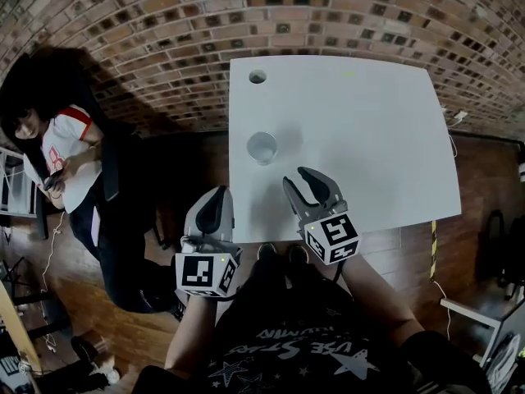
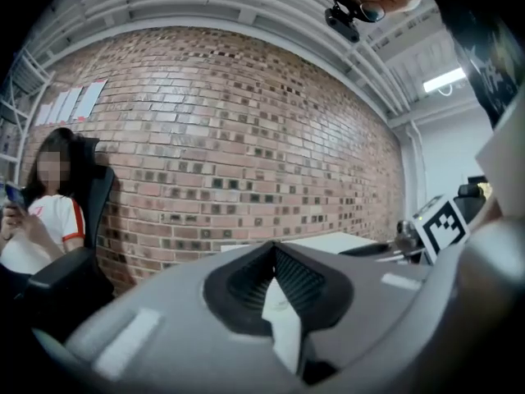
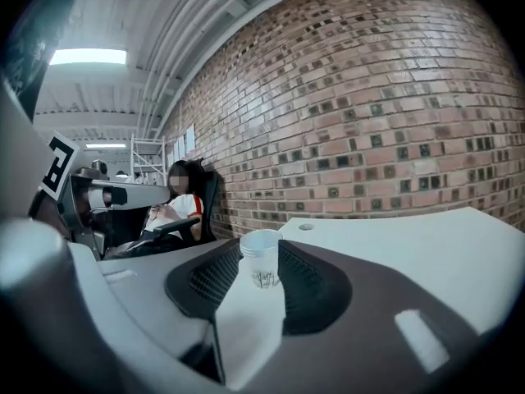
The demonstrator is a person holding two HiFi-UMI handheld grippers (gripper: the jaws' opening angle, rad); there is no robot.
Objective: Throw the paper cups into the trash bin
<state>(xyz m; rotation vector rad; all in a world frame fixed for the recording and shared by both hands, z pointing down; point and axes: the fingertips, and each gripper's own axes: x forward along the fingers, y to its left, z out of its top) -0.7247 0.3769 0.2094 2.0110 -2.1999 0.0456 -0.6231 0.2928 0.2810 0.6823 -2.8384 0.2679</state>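
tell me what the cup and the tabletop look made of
Cup: probably thin paper, white and matte, with a rolled rim and dark print; pale plastic is possible. Tabletop: smooth white matte board, likely laminate, with a round hole.

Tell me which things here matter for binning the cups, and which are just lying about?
For the job: paper cup; right gripper, jaws apart, facing it; left gripper.
Just about: white table; seated person; brick wall. No trash bin shows.

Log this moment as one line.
phase: pre-grasp | right tongs: open, short of cup | left tongs: shut, empty | cup: upright on table
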